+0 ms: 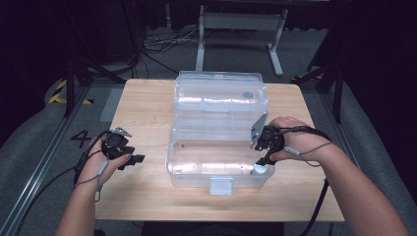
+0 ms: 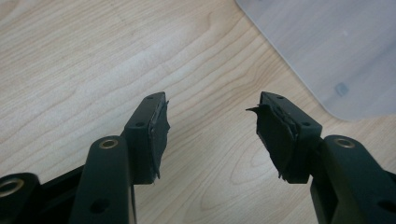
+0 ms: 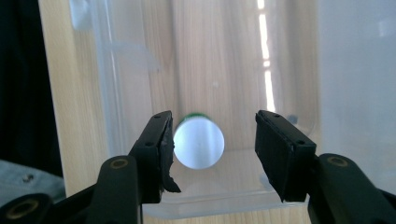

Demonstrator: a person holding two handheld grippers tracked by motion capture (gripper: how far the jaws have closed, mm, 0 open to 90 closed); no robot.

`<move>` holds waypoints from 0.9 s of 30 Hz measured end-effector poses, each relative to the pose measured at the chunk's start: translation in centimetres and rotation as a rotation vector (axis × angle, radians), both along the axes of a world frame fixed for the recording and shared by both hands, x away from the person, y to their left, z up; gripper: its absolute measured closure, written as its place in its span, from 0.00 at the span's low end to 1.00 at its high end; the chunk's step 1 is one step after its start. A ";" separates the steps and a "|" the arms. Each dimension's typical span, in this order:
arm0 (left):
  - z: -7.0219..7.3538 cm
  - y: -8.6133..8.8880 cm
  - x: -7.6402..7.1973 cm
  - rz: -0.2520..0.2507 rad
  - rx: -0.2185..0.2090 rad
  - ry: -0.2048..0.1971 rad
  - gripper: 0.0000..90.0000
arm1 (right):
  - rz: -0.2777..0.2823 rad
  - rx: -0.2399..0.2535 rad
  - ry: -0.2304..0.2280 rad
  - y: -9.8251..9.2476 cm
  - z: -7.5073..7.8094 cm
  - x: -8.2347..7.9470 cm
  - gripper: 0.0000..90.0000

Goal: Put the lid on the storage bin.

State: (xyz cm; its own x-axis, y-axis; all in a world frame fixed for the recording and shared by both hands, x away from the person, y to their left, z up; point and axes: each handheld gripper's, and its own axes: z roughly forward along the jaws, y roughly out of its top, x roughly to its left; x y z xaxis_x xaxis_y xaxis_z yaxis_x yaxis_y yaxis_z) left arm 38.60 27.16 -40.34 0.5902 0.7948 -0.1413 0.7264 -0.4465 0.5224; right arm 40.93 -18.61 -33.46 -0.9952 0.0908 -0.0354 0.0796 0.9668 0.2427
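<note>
The little white-topped bottle (image 3: 199,142) stands in the clear box (image 1: 196,169), just under the right gripper (image 3: 212,140), between its wide, let-go jaws, touching neither.

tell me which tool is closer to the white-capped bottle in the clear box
Right. The right tool hangs just above the white-capped bottle, which stands in the clear box, jaws open. The left tool sits outside the box, off to its left over the table.
</note>
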 end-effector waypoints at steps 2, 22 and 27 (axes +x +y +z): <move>0.3 -0.1 0.0 -0.004 -0.009 -0.006 0.49 | -0.003 0.044 -0.001 -0.1 0.5 0.0 0.54; 3.7 -2.6 -0.7 -0.137 -0.142 -0.096 0.52 | -0.177 0.329 -0.069 -1.3 4.6 0.9 0.60; 4.1 -3.2 -1.0 -0.168 -0.170 -0.112 0.52 | -0.219 0.386 -0.092 -1.4 5.2 1.2 0.61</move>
